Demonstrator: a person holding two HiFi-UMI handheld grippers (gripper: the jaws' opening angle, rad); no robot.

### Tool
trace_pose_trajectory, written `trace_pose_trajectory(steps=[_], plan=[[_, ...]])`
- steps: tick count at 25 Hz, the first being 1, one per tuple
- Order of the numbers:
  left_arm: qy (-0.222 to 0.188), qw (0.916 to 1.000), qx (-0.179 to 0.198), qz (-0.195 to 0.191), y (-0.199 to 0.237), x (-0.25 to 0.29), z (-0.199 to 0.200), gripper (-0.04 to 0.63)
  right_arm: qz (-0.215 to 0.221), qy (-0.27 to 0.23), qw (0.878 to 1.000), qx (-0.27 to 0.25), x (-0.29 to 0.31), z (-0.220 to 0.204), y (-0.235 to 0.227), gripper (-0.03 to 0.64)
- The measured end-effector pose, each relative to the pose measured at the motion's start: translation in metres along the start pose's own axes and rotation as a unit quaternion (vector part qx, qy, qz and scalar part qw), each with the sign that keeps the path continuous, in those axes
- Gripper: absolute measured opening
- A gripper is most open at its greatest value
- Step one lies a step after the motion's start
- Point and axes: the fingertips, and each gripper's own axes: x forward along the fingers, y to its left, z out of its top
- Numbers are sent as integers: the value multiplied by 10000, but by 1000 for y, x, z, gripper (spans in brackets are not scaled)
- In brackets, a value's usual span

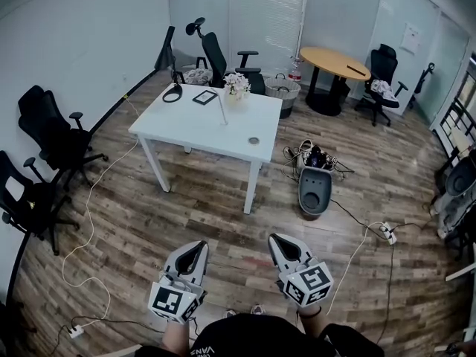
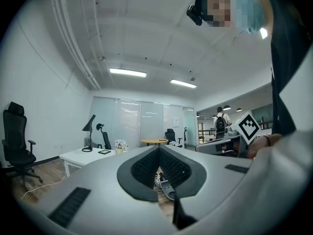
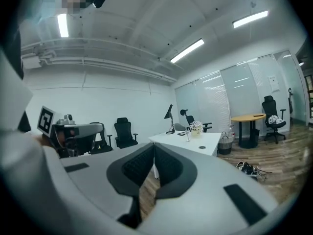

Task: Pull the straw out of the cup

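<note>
A thin white straw (image 1: 222, 108) stands upright in a small clear cup on the white table (image 1: 178, 129), far ahead of me across the wooden floor. In the right gripper view the cup with the straw (image 3: 188, 133) shows small on that table. My left gripper (image 1: 199, 247) and right gripper (image 1: 275, 239) are held low in front of my body, side by side, far from the table. Both are shut with nothing between their jaws. In the left gripper view the left gripper (image 2: 159, 149) has its dark pads together; the right gripper (image 3: 154, 145) looks the same in its own view.
On the table are a black lamp (image 1: 173, 91), a dark frame (image 1: 204, 97), a flower pot (image 1: 236, 86) and a small round lid (image 1: 253, 140). Black office chairs (image 1: 56, 136) line the left wall. A grey bin (image 1: 314, 190) and cables (image 1: 316, 157) lie right of the table.
</note>
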Motion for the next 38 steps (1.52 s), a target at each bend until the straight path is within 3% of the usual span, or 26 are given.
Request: trace_pose_trajectory(steps=[13, 38], plan=[[118, 9998, -8, -135, 24, -4, -13, 11, -145, -76, 9998, 120, 13, -5, 9, 18], [154, 9992, -24, 360, 69, 134, -15, 11, 495, 51, 9987, -105, 112, 21, -102, 18]])
